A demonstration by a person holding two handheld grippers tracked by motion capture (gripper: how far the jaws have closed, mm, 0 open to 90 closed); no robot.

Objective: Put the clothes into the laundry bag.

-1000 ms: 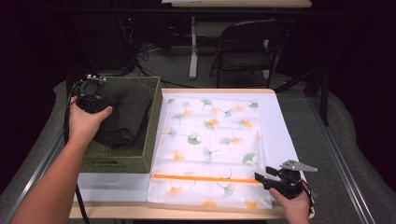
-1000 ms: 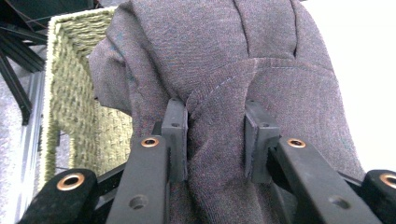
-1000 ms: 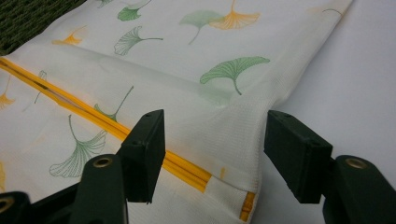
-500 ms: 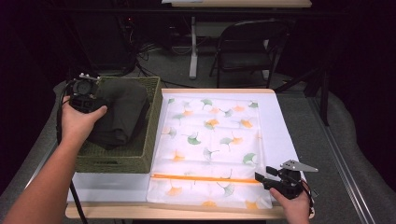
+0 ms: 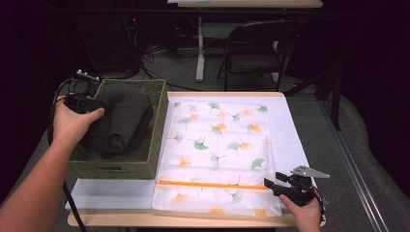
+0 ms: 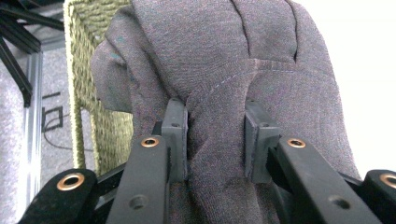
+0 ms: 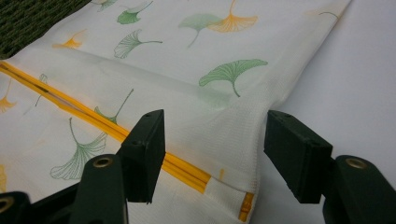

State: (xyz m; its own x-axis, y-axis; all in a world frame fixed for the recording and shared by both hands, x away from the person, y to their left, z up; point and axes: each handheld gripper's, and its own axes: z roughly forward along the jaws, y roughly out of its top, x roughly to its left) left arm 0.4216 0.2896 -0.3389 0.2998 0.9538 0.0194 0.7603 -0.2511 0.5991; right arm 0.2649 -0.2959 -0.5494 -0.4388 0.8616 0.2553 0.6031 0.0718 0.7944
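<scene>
Your left hand is covering most of the left claw point(image 5: 83, 96) in the high view, so you are reading its grip from the left gripper view, where both pads are pressing into a bunched fold of the dark grey garment point(image 6: 224, 84); the claw is clamped on that fabric. The lower part of the garment is running out of the bottom of that view, and how much of it is lying deeper in the basket is hidden. The garment is looking like a heavy knit, charcoal with a faint purple cast, creased and showing a stitched seam between the pads. It is sitting heaped in the green woven basket point(image 5: 145, 159) at the left of the surface point(image 5: 111, 193), its top bulging above the rim. Just right of the basket, the white mesh laundry bag point(image 5: 217, 145) with green and orange ginkgo leaves is lying flat, its orange zipper point(image 5: 212, 184) running across near your edge. Your right claw point(image 5: 270, 186) is resting at the bag's near right corner with its jaws standing apart, straddling the zipper's end without pressing on it. A folding chair point(image 5: 256, 48) is standing beyond the surface.
</scene>
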